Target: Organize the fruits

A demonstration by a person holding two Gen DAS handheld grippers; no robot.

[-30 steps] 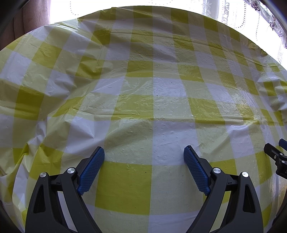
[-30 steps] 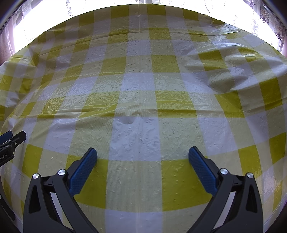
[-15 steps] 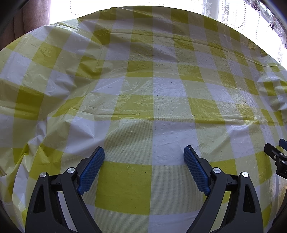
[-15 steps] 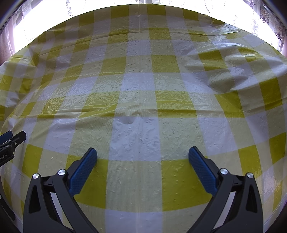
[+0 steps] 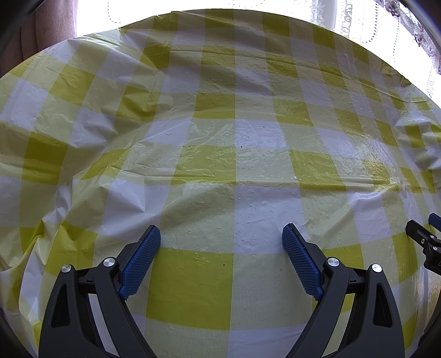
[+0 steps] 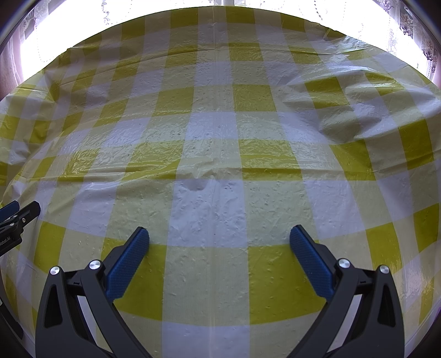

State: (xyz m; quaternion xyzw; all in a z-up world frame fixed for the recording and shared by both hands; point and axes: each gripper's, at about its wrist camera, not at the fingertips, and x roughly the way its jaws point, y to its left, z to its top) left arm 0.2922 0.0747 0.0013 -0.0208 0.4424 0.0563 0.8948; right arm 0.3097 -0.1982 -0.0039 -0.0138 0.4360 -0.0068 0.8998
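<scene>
No fruit shows in either view. My left gripper (image 5: 222, 234) stands open over the yellow-and-white checked tablecloth (image 5: 220, 154), its blue pads wide apart with nothing between them. My right gripper (image 6: 219, 234) is open too, above the same tablecloth (image 6: 215, 154), and holds nothing. The tip of the right gripper (image 5: 424, 242) peeks in at the right edge of the left wrist view. The tip of the left gripper (image 6: 16, 217) shows at the left edge of the right wrist view.
The plastic cloth is wrinkled, with a raised fold (image 6: 358, 110) at the far right and creases (image 5: 69, 165) at the left. Bright windows with lace curtains (image 5: 386, 24) lie beyond the table's far edge.
</scene>
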